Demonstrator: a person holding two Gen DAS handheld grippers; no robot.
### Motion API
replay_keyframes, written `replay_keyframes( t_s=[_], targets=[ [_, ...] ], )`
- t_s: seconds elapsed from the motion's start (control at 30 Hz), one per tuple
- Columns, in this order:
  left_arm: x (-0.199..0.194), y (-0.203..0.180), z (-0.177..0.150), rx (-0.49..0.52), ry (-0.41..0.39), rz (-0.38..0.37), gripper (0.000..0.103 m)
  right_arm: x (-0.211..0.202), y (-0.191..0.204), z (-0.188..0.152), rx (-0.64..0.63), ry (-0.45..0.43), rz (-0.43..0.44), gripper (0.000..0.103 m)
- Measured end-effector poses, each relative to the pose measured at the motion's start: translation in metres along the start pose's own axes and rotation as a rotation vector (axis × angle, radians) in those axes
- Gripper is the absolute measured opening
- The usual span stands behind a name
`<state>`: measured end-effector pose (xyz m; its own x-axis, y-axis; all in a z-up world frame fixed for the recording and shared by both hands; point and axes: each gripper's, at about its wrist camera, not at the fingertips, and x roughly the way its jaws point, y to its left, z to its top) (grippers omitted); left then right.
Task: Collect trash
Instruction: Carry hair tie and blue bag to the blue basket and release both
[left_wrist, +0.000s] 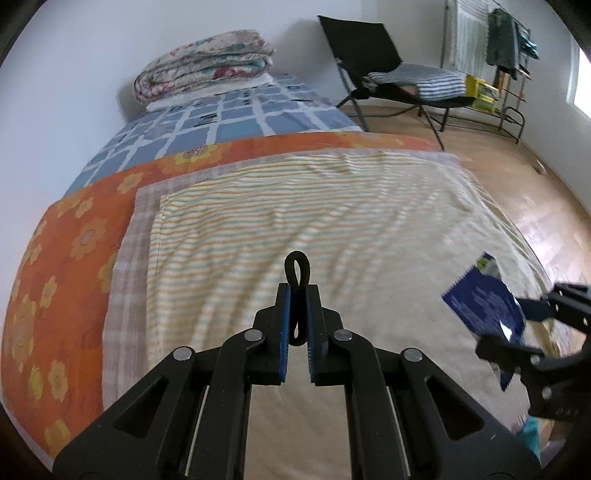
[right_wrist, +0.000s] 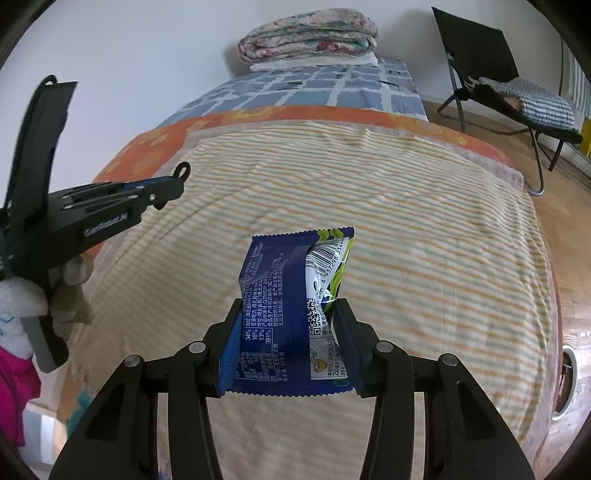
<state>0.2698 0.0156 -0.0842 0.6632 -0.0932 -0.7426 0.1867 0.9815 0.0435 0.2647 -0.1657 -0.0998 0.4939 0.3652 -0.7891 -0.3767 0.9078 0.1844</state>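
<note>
My left gripper (left_wrist: 297, 295) is shut on a black hair tie (left_wrist: 296, 273), whose loop sticks out past the fingertips above the striped blanket (left_wrist: 295, 206). My right gripper (right_wrist: 290, 314) is shut on a blue snack wrapper (right_wrist: 284, 295) with white print and a barcode, held above the same blanket (right_wrist: 406, 240). In the left wrist view the wrapper (left_wrist: 480, 306) and the right gripper (left_wrist: 524, 325) show at the right edge. In the right wrist view the left gripper (right_wrist: 173, 181) shows at the left, with the hair tie (right_wrist: 183, 169) at its tip.
The bed carries an orange flowered sheet (left_wrist: 74, 229), a blue checked cover (left_wrist: 229, 118) and a folded quilt (left_wrist: 203, 66) at the far end. A black folding chair (left_wrist: 388, 70) and a drying rack (left_wrist: 491, 55) stand on the wood floor (left_wrist: 517, 192) to the right.
</note>
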Motion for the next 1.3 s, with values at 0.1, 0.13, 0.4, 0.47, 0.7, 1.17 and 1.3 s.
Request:
replay_keyframes(
  t_s=[0.1,0.13,0.4,0.47,0.7,1.17,1.3],
  targets=[
    [-0.026,-0.013,-0.015,0.025,-0.012,-0.008,0.006,-0.02,0.008,-0.014,-0.009,-0.012,0.003,0.045],
    [-0.034,-0.017,-0.019,0.033,-0.016,-0.01,0.006,-0.024,0.009,-0.017,-0.01,-0.014,0.005,0.045],
    [-0.096,-0.039,-0.051,0.061,-0.047,-0.015,0.006,-0.069,0.028,-0.055,-0.034,-0.039,0.005,0.045],
    [-0.109,-0.044,-0.062,0.063,-0.048,-0.019,0.006,-0.079,0.032,-0.063,-0.033,-0.042,0.014,0.045],
    [-0.142,-0.06,-0.107,0.067,-0.037,-0.027,0.006,-0.109,0.055,-0.099,-0.067,-0.04,0.03,0.045],
    [-0.154,-0.074,-0.196,-0.02,0.08,-0.067,0.006,-0.13,0.079,-0.18,-0.04,0.028,0.085,0.045],
    [-0.152,-0.077,-0.211,-0.036,0.1,-0.066,0.006,-0.13,0.079,-0.195,-0.023,0.044,0.089,0.045]
  ],
)
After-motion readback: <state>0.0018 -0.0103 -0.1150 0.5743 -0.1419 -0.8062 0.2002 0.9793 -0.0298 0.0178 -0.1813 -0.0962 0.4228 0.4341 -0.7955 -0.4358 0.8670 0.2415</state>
